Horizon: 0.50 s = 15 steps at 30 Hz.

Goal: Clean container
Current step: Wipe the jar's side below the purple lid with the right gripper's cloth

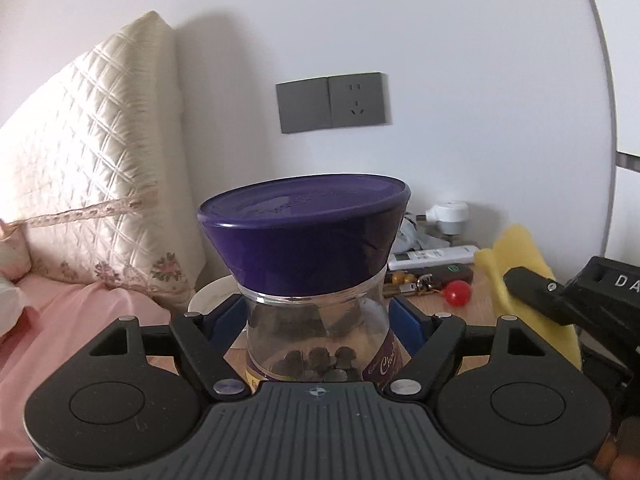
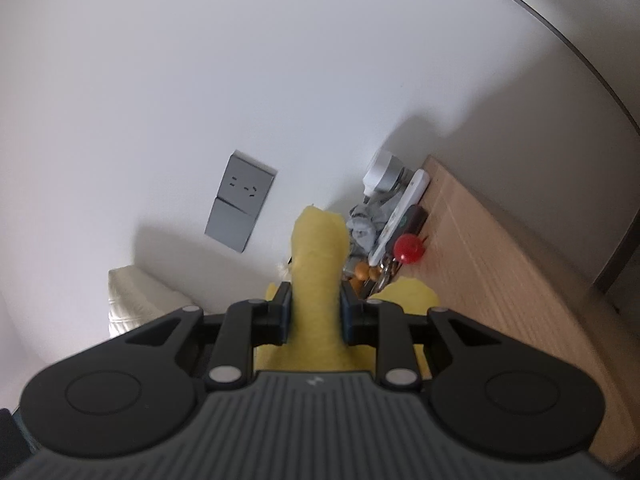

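My left gripper (image 1: 318, 316) is shut on a clear jar (image 1: 320, 340) with a purple lid (image 1: 304, 232) and dark chocolates inside, gripping it at the neck and holding it upright. My right gripper (image 2: 316, 312) is shut on a yellow cloth (image 2: 318, 264), which sticks up between the fingers. In the left wrist view the right gripper (image 1: 532, 288) and the yellow cloth (image 1: 516, 252) show at the right, beside the jar and apart from it.
A wooden bedside table (image 2: 480, 248) holds a white remote (image 1: 436, 256), a red ball (image 1: 457, 293), keys, a white plug adapter (image 1: 448, 216) and a white bowl (image 1: 208, 296). A grey wall socket (image 1: 332, 102) is behind. A quilted headboard (image 1: 88, 152) and pink bed lie left.
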### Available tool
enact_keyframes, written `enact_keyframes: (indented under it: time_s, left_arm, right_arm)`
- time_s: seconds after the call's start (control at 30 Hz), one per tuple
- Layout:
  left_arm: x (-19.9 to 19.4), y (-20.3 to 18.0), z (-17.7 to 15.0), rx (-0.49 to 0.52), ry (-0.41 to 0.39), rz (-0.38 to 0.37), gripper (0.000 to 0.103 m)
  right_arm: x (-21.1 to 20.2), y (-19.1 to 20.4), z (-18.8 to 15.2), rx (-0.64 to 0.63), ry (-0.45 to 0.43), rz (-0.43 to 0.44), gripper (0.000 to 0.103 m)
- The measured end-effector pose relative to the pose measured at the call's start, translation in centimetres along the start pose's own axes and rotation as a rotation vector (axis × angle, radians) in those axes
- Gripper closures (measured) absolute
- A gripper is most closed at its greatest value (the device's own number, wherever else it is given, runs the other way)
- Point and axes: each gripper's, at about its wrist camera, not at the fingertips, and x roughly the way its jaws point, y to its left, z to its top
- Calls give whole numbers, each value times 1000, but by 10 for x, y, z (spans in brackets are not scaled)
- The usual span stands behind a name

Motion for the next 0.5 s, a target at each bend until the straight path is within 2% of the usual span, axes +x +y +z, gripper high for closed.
enact_keyframes:
  time_s: [0.03, 0.07, 0.1, 0.23, 0.37, 0.5]
  left_arm:
    - [2, 0, -1, 26, 0, -15, 14]
    - [3, 1, -3, 52, -9, -52, 6]
    - [1, 4, -8, 77, -29, -90, 3]
    - [1, 29, -30, 175, -122, -239, 1]
    - [2, 60, -43, 121, -170, -373, 2]
    - [1, 84, -51, 81, -240, -457, 2]
  right_arm:
    - [2, 0, 1, -3, 3, -2, 77]
    - [3, 0, 1, -5, 7, -3, 77]
    - [4, -1, 0, -6, 13, -3, 77]
    - [6, 1, -6, -8, 40, 1, 77]
    - [10, 5, -14, -12, 65, 7, 77]
    - [13, 8, -22, -16, 91, 13, 77]
